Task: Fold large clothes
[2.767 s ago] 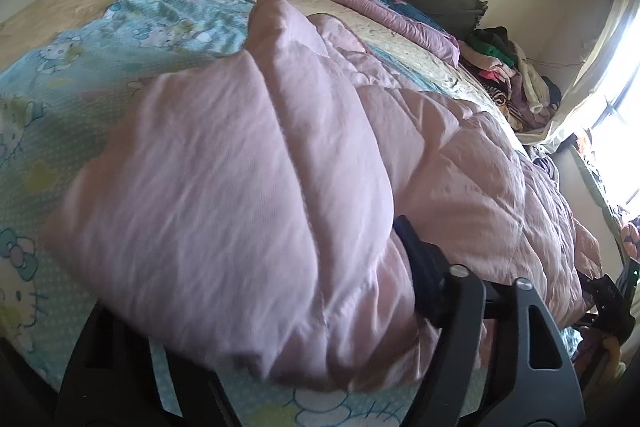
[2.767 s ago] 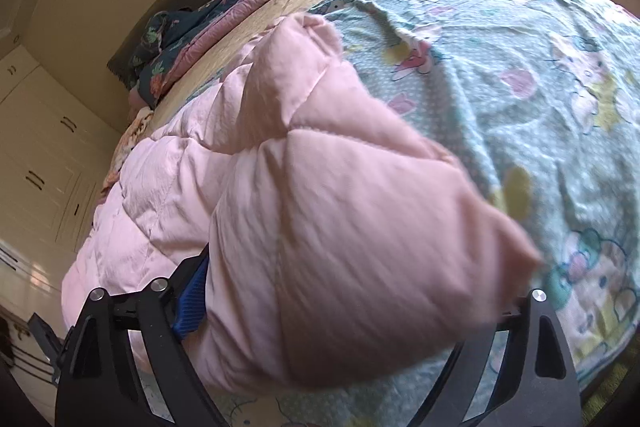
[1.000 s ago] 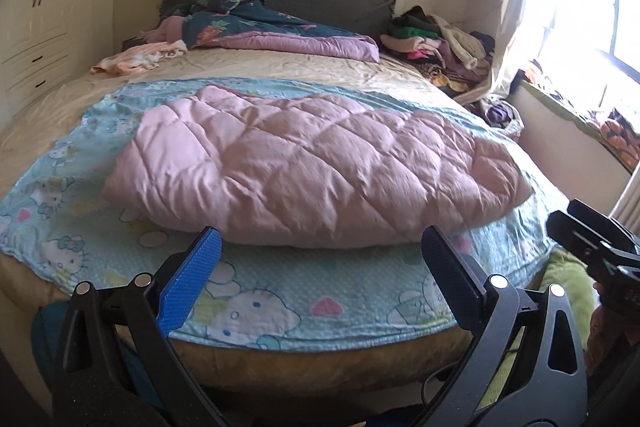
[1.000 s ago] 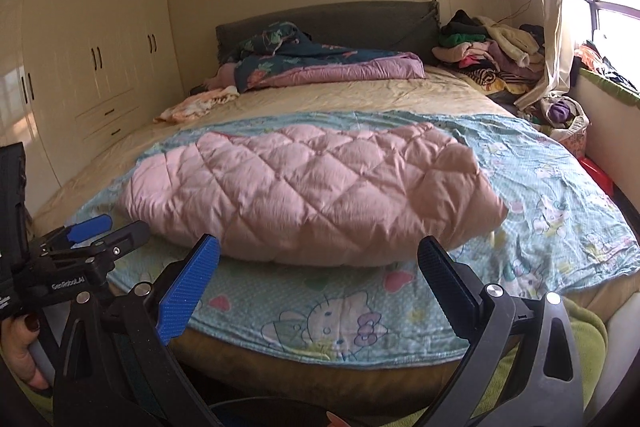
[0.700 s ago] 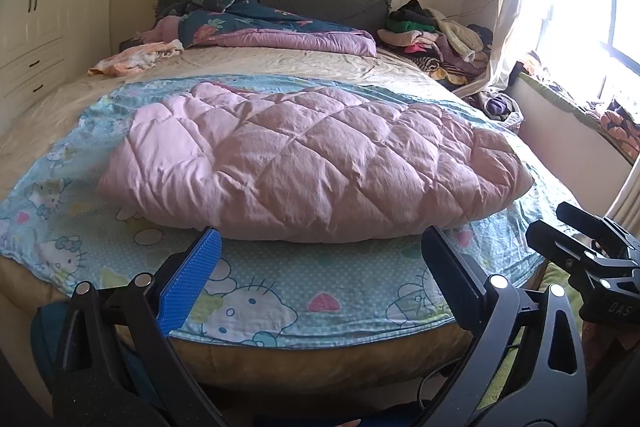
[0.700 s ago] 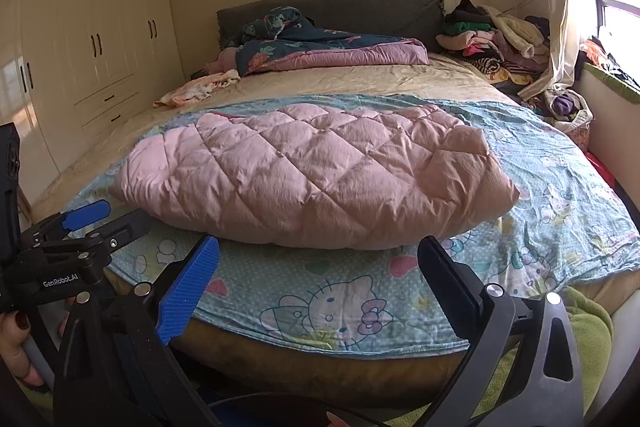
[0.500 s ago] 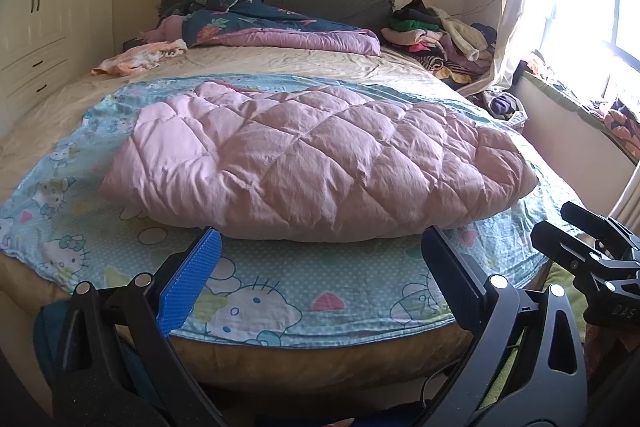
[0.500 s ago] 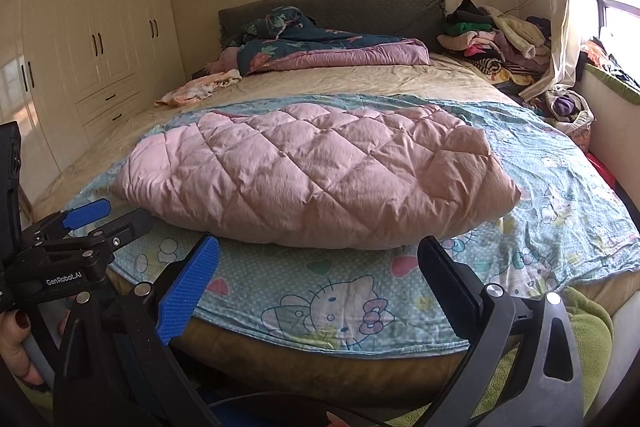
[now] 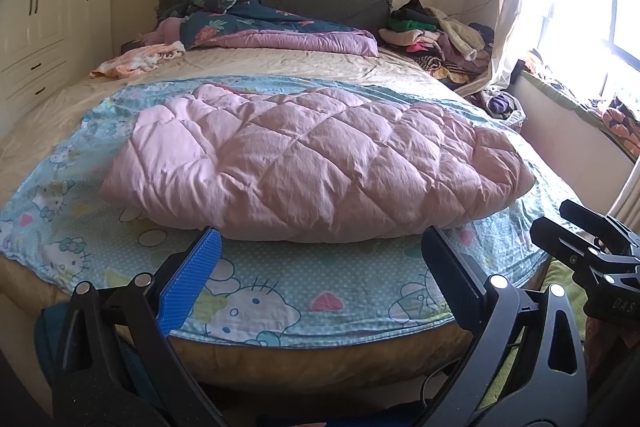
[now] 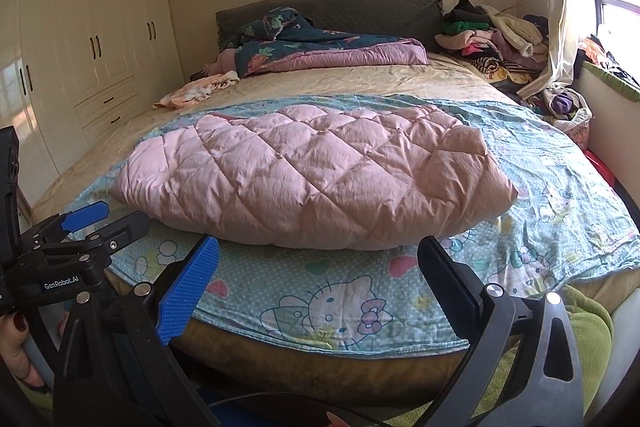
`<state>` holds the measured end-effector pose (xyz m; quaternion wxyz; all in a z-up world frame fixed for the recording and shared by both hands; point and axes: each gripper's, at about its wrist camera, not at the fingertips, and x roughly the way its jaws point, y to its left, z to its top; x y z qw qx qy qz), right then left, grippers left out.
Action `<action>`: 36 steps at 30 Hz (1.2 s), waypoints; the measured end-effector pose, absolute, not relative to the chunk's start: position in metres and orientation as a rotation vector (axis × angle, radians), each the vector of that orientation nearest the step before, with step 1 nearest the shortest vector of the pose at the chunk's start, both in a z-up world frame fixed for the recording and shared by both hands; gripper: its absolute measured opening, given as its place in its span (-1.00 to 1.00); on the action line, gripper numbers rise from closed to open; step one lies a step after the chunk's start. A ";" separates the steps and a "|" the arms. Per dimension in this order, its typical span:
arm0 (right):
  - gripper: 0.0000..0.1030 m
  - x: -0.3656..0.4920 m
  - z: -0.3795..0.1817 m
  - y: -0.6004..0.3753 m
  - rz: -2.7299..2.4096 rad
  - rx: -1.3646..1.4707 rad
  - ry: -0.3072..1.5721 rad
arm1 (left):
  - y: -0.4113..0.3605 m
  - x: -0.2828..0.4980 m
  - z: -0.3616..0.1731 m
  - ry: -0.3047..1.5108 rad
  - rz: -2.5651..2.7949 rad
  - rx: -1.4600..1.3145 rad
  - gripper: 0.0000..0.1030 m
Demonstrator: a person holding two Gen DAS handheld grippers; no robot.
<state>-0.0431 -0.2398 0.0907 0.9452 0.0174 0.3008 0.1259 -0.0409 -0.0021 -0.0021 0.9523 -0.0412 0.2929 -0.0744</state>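
- The pink quilted jacket [image 9: 316, 163] lies folded into a long puffy bundle across the cartoon-cat sheet [image 9: 256, 291] on the bed [image 9: 280, 63].
- The left claw [image 9: 320, 279] stands wide apart near the bed's foot edge and holds nothing.
- The right claw [image 10: 318, 281] is also spread apart, holding nothing, short of the jacket.
- A pile of clothes [image 10: 492, 35] sits beside the headboard [image 10: 360, 7], next to the curtain [image 10: 556, 7].
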 end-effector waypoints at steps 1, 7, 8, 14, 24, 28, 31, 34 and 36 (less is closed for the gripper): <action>0.92 -0.043 0.091 -0.240 0.258 0.036 0.617 | -0.002 -0.041 -0.002 0.594 -0.152 -0.083 0.82; 0.92 -0.042 0.092 -0.241 0.257 0.039 0.616 | -0.003 -0.040 -0.001 0.592 -0.151 -0.079 0.82; 0.92 -0.043 0.091 -0.241 0.257 0.039 0.615 | -0.003 -0.040 -0.001 0.592 -0.151 -0.079 0.82; 0.92 -0.043 0.092 -0.241 0.255 0.037 0.614 | -0.003 -0.040 -0.001 0.591 -0.150 -0.079 0.82; 0.92 -0.042 0.092 -0.240 0.254 0.037 0.610 | -0.002 -0.040 0.001 0.594 -0.144 -0.072 0.82; 0.92 -0.042 0.094 -0.239 0.253 0.034 0.604 | -0.002 -0.040 0.001 0.592 -0.143 -0.071 0.82; 0.92 -0.042 0.093 -0.240 0.254 0.035 0.605 | -0.002 -0.040 0.001 0.592 -0.143 -0.070 0.82; 0.92 -0.042 0.093 -0.240 0.254 0.034 0.605 | -0.002 -0.039 0.001 0.594 -0.142 -0.068 0.82; 0.92 -0.042 0.094 -0.240 0.254 0.035 0.604 | -0.002 -0.039 0.001 0.594 -0.141 -0.069 0.82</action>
